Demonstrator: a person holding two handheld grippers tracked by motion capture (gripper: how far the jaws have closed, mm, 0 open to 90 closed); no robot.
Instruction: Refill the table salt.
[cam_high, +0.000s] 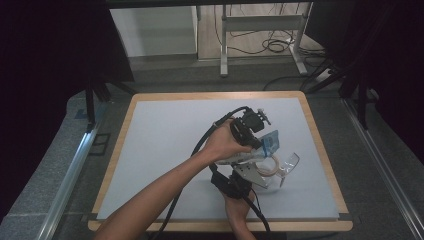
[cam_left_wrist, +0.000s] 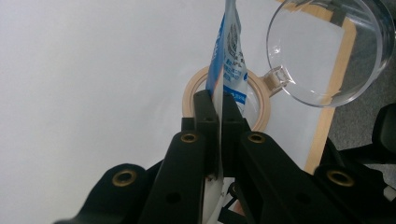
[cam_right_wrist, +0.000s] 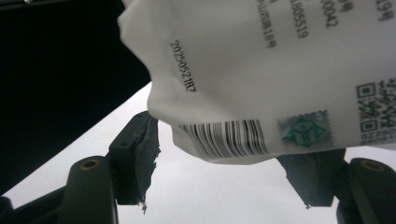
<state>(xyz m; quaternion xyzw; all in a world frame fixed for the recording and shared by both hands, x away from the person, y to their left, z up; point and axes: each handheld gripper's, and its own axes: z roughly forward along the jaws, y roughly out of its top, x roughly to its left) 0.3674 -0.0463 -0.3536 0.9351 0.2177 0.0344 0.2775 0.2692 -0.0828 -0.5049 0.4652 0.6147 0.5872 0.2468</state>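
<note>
High view: right of centre on the tabletop (cam_high: 165, 150), both hands meet over a pouch (cam_high: 267, 142), tape ring (cam_high: 270, 166) and clear cup (cam_high: 289, 162).

Left gripper view: left gripper (cam_left_wrist: 217, 105) fingers pinch the pouch (cam_left_wrist: 229, 51) edge shut, centre frame.

Right gripper view: right gripper (cam_right_wrist: 229, 158) fingers stand apart beside the pouch's (cam_right_wrist: 261, 70) barcoded end, pads clear of it.

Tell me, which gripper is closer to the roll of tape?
Left. The left gripper, clamped on the pouch, hangs right above the tape roll. The right gripper sits nearer the person, jaws around the pouch's bottom end.
</note>
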